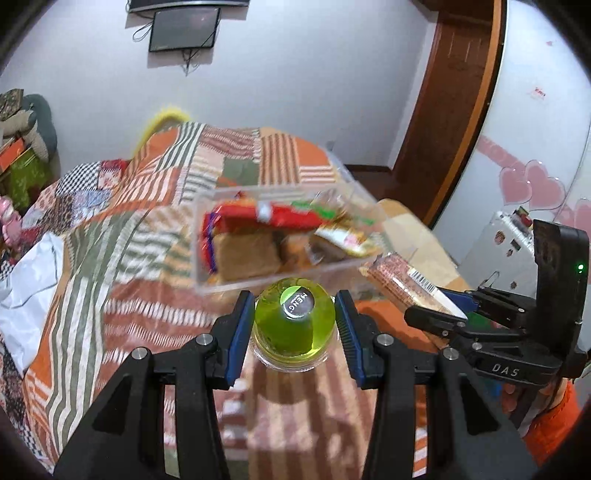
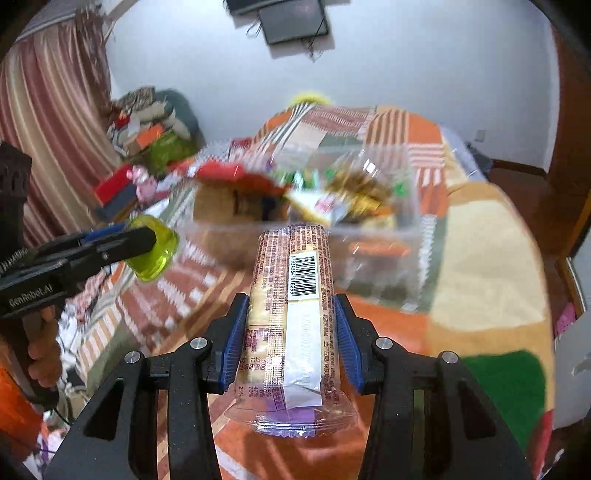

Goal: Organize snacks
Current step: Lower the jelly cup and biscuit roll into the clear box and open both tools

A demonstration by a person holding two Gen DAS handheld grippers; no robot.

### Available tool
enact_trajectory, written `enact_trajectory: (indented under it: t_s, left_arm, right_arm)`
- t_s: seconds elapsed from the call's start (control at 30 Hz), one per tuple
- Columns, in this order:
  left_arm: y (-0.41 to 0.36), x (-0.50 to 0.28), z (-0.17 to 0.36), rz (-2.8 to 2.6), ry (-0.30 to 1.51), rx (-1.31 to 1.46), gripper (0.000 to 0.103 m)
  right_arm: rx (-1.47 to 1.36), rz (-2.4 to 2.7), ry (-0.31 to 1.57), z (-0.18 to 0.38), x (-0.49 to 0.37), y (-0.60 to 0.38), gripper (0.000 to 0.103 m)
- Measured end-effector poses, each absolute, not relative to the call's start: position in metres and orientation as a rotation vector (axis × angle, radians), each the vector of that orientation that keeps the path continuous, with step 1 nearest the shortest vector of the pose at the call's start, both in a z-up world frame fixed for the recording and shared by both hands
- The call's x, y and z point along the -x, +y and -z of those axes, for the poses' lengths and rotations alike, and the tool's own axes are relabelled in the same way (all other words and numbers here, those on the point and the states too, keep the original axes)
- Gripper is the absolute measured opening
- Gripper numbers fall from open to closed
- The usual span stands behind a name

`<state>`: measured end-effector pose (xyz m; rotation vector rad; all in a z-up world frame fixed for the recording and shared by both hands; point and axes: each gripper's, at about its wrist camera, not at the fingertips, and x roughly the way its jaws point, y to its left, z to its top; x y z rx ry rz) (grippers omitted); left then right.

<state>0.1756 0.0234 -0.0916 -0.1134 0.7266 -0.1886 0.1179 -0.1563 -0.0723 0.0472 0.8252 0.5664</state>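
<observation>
together lifted above quilt (image 1: 122,229): left gripper (image 1: 294,320) clamping green jelly cup (image 1: 294,325), right gripper (image 2: 291,334) clamping cracker pack (image 2: 291,295), both aimed toward clear bin (image 1: 207,236), likely for stowing.

bed: covered in a patchwork quilt (image 1: 155,206), orange, green and striped squares, pretty loud
wall: plain white, with a dark screen (image 1: 183,28) hung up high and cables dangling under it
curtain (image 2: 44,122): pinkish stripes, far left in the right wrist view
door frame (image 1: 454,110): brown wood
heart stickers (image 1: 532,184): pink, stuck on a white surface at right
clutter pile (image 2: 147,125): boxes and fabric heaped beside the curtain
</observation>
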Motion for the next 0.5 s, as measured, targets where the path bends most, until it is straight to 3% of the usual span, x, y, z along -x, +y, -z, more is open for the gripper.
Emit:
enact_trajectory:
  t_s: [0.5]
  left_arm:
    - [0.003, -0.247, 0.107, 0.183, 0.761, 0.135, 0.045]
  right_arm:
    - [-0.115, -0.474, 0.729, 0.051, -0.162, -0.177, 0.042]
